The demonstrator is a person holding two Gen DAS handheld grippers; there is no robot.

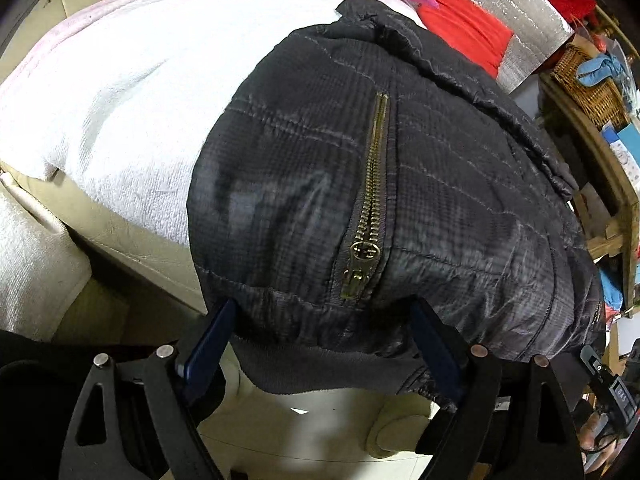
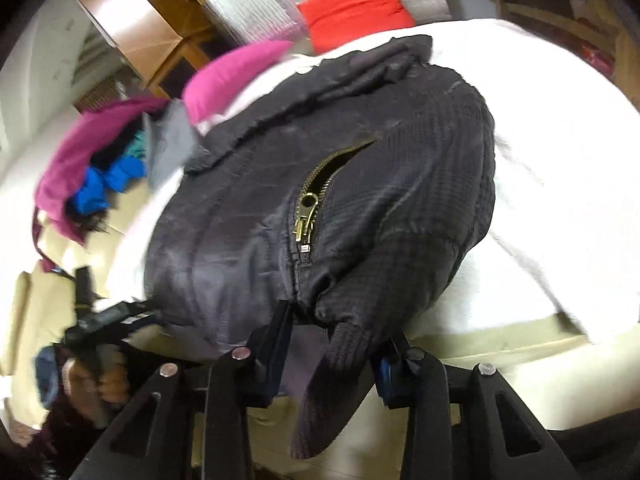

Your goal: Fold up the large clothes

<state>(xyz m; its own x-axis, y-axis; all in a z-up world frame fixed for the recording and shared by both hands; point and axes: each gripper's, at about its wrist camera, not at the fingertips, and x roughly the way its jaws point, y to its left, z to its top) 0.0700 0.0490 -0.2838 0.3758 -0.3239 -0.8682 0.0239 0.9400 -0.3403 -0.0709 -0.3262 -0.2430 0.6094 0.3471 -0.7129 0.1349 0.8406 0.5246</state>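
On the white towel-covered cushion (image 1: 120, 80) lies the dark quilted jacket (image 1: 400, 160), brass zipper (image 1: 370, 208) up, hem hanging over the near edge. Left gripper (image 1: 324, 320) spread wide, its blue pads straddling the ribbed hem, nothing pinched. Right gripper (image 2: 340, 328) also spread, hem bunched between its fingers; pink pillow (image 2: 232, 76) and red cloth (image 2: 352, 8) behind.

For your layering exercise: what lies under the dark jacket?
A white towel spreads under the jacket and out past its edges, over a beige cushion. Whatever lies directly beneath the jacket's middle is covered.
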